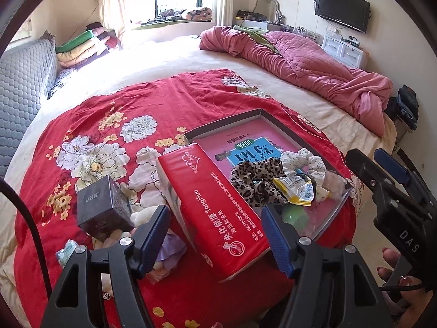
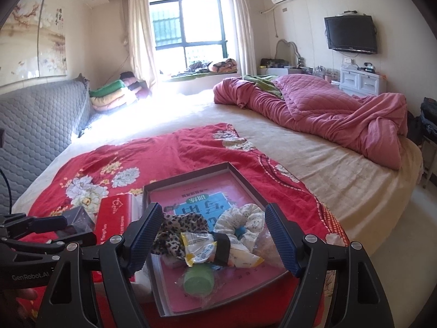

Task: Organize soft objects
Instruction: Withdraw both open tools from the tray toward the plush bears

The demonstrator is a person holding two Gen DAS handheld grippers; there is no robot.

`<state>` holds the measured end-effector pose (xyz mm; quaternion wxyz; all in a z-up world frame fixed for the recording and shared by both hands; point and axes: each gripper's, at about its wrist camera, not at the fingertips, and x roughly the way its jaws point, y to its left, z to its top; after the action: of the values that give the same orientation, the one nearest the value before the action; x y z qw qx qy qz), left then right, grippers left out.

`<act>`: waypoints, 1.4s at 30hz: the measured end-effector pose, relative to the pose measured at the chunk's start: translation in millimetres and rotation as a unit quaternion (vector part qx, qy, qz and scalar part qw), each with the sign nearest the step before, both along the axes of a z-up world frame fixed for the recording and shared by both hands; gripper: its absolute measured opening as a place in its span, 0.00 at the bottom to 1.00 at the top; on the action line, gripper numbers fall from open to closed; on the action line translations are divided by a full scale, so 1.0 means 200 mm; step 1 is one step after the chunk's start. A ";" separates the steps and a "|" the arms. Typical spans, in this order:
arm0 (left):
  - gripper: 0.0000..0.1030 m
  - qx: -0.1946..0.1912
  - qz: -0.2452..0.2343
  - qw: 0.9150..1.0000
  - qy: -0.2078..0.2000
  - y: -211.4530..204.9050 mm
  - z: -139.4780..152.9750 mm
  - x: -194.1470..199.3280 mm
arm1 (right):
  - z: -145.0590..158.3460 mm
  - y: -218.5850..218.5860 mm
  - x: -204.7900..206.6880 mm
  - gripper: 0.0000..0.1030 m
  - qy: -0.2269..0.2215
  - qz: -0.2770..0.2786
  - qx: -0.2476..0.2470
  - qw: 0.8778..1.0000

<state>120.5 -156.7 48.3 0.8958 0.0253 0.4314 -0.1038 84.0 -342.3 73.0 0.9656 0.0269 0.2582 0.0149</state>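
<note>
left wrist view: sorting soft things into the tray [image 1: 331, 213] on the bed.
left gripper [image 1: 215, 235] gapes wide around the red tissue pack [image 1: 215, 213], not yet pinching; closing on it looks next. right gripper [image 2: 211, 236] hovers released, empty, over the leopard scrunchie [image 2: 180, 231] already in the tray.

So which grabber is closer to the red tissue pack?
Left. The left gripper is open with the red tissue pack right between its fingers. The right gripper is off to the side, over the box.

Blown-out window [image 2: 188, 24] glare; fisheye edges
</note>
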 end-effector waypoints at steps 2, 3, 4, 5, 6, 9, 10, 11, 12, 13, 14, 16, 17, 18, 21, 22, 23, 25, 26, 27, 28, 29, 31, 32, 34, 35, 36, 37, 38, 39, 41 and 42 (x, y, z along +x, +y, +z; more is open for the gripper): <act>0.66 -0.001 0.006 1.000 -0.003 0.03 0.01 -0.01 | 0.03 0.03 -0.01 0.76 -0.003 0.007 0.002 1.000; 0.66 -0.003 0.009 1.000 -0.004 0.04 0.02 -0.02 | 0.04 0.04 -0.02 0.76 -0.005 0.011 0.001 1.000; 0.66 -0.006 0.013 1.000 -0.004 0.06 0.02 -0.03 | 0.05 0.06 -0.02 0.76 -0.008 0.014 0.000 1.000; 0.66 -0.008 0.016 1.000 -0.005 0.08 0.02 -0.03 | 0.06 0.07 -0.03 0.76 -0.009 0.017 -0.001 1.000; 0.66 -0.011 0.018 1.000 -0.005 0.09 0.03 -0.04 | 0.07 0.09 -0.03 0.76 -0.010 0.019 -0.003 1.000; 0.66 -0.011 0.023 1.000 -0.004 0.13 0.04 -0.07 | 0.09 0.12 -0.05 0.76 -0.010 0.026 -0.006 1.000; 0.66 -0.012 0.025 1.000 -0.003 0.14 0.04 -0.08 | 0.09 0.13 -0.06 0.76 -0.011 0.031 -0.003 0.999; 0.66 -0.013 0.026 1.000 -0.002 0.15 0.04 -0.09 | 0.10 0.13 -0.07 0.76 -0.013 0.038 0.000 0.999; 0.66 -0.014 0.028 1.000 -0.001 0.16 0.05 -0.10 | 0.11 0.14 -0.08 0.76 -0.016 0.043 0.003 0.999; 0.66 -0.013 0.029 0.999 -0.001 0.17 0.05 -0.11 | 0.12 0.15 -0.09 0.76 -0.020 0.046 0.003 0.999; 0.66 -0.014 0.030 0.999 -0.001 0.18 0.06 -0.12 | 0.13 0.17 -0.10 0.76 -0.026 0.051 0.002 0.998; 0.66 -0.016 0.032 0.999 -0.003 0.21 0.08 -0.15 | 0.15 0.20 -0.11 0.76 -0.028 0.059 -0.002 0.998; 0.66 -0.015 0.034 0.999 -0.003 0.22 0.08 -0.15 | 0.16 0.22 -0.12 0.76 -0.028 0.063 -0.002 0.998; 0.66 -0.016 0.036 0.999 -0.004 0.24 0.09 -0.16 | 0.17 0.23 -0.12 0.76 -0.029 0.067 -0.001 0.997; 0.66 -0.016 0.044 0.999 -0.007 0.28 0.12 -0.19 | 0.19 0.26 -0.14 0.76 -0.032 0.076 -0.001 0.997; 0.66 -0.014 0.047 0.999 -0.008 0.30 0.13 -0.19 | 0.19 0.27 -0.14 0.76 -0.033 0.078 -0.001 0.996; 0.66 -0.014 0.050 0.999 -0.009 0.31 0.13 -0.20 | 0.20 0.28 -0.15 0.76 -0.033 0.082 0.000 0.996; 0.66 -0.012 0.055 0.998 -0.012 0.34 0.14 -0.22 | 0.21 0.29 -0.16 0.76 -0.035 0.085 -0.001 0.996; 0.66 -0.012 0.057 0.998 -0.013 0.35 0.15 -0.23 | 0.22 0.31 -0.16 0.76 -0.036 0.088 -0.002 0.995; 0.66 -0.012 0.059 0.998 -0.014 0.36 0.15 -0.23 | 0.22 0.32 -0.17 0.76 -0.037 0.091 -0.004 0.995; 0.66 -0.012 0.061 0.998 -0.014 0.37 0.16 -0.24 | 0.22 0.32 -0.17 0.76 -0.037 0.094 -0.005 0.995; 0.66 -0.012 0.062 0.998 -0.015 0.38 0.16 -0.25 | 0.23 0.33 -0.17 0.76 -0.037 0.097 -0.005 0.995; 0.66 -0.012 0.066 0.998 -0.014 0.40 0.16 -0.26 | 0.23 0.36 -0.18 0.76 -0.032 0.106 -0.007 0.994; 0.66 -0.012 0.067 0.998 -0.014 0.41 0.16 -0.26 | 0.23 0.37 -0.18 0.76 -0.031 0.111 -0.009 0.993; 0.66 -0.012 0.070 0.997 -0.013 0.44 0.16 -0.28 | 0.23 0.41 -0.19 0.76 -0.030 0.122 -0.013 0.992; 0.66 -0.012 0.073 0.997 -0.012 0.46 0.16 -0.28 | 0.22 0.43 -0.20 0.76 -0.029 0.128 -0.015 0.991; 0.66 -0.012 0.076 0.997 -0.012 0.48 0.15 -0.29 | 0.22 0.45 -0.20 0.76 -0.028 0.133 -0.017 0.991; 0.66 -0.012 0.082 0.997 -0.011 0.51 0.15 -0.29 | 0.22 0.46 -0.20 0.76 -0.026 0.138 -0.018 0.990; 0.66 -0.014 0.088 0.996 -0.010 0.54 0.15 -0.30 | 0.21 0.48 -0.21 0.77 -0.026 0.144 -0.021 0.989; 0.66 -0.016 0.093 0.995 -0.010 0.57 0.15 -0.31 | 0.21 0.50 -0.21 0.76 -0.026 0.150 -0.024 0.988; 0.66 -0.020 0.106 0.994 -0.012 0.64 0.15 -0.32 | 0.20 0.53 -0.22 0.77 -0.024 0.158 -0.034 0.986; 0.66 -0.021 0.112 0.993 -0.012 0.67 0.16 -0.32 | 0.20 0.55 -0.22 0.77 -0.023 0.165 -0.037 0.985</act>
<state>56.1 -22.2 79.5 0.9074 -0.0411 0.4181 -0.0111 39.6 -232.9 112.7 0.9560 -0.0519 0.2371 0.1647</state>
